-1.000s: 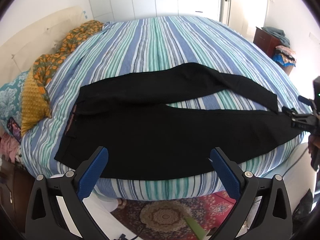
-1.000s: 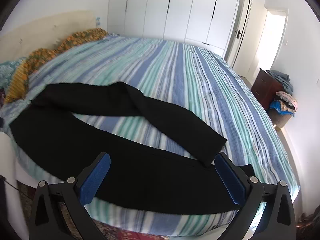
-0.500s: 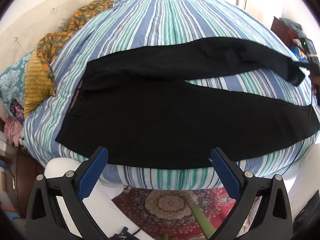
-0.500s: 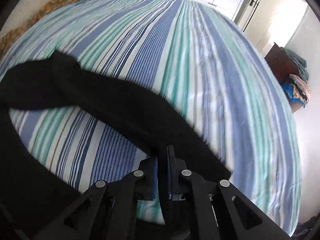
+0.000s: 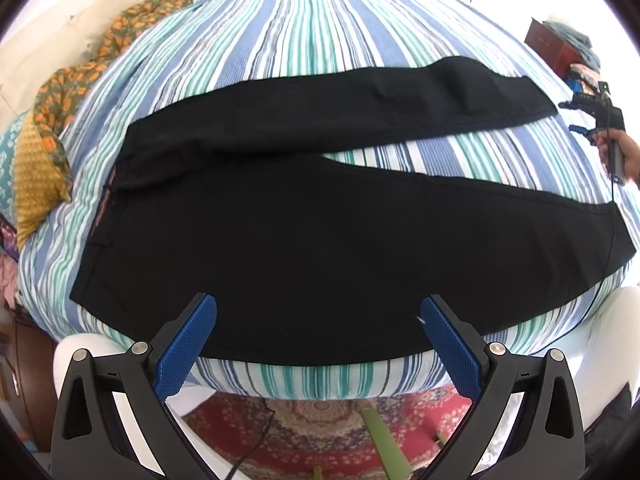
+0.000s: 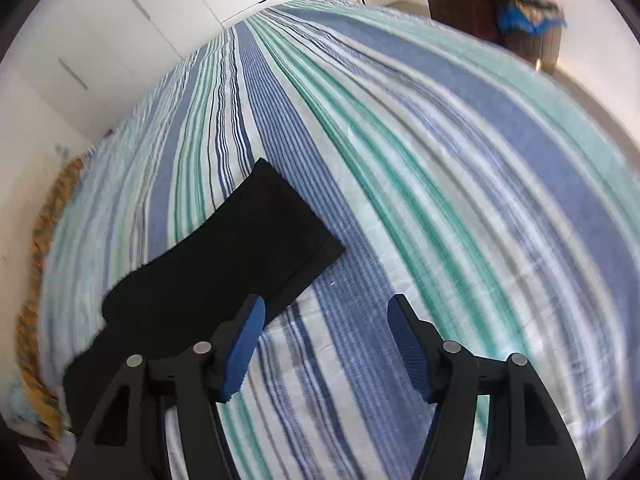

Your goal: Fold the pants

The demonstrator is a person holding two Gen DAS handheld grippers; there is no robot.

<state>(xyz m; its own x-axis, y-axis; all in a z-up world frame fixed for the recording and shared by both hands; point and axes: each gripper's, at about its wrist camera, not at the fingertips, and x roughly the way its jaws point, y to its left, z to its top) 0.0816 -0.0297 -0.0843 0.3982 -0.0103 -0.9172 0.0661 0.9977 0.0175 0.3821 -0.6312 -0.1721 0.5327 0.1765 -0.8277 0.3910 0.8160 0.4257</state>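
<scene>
Pants (image 5: 320, 216) overhang bed (image 5: 320, 20); near edge hidden.

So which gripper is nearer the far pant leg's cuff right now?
Right. The right gripper hangs open just beside the far leg's cuff; the left gripper sits open at the pants' near edge.

Black pants (image 5: 320, 232) — blue-teal striped bedspread (image 5: 320, 32)
</scene>
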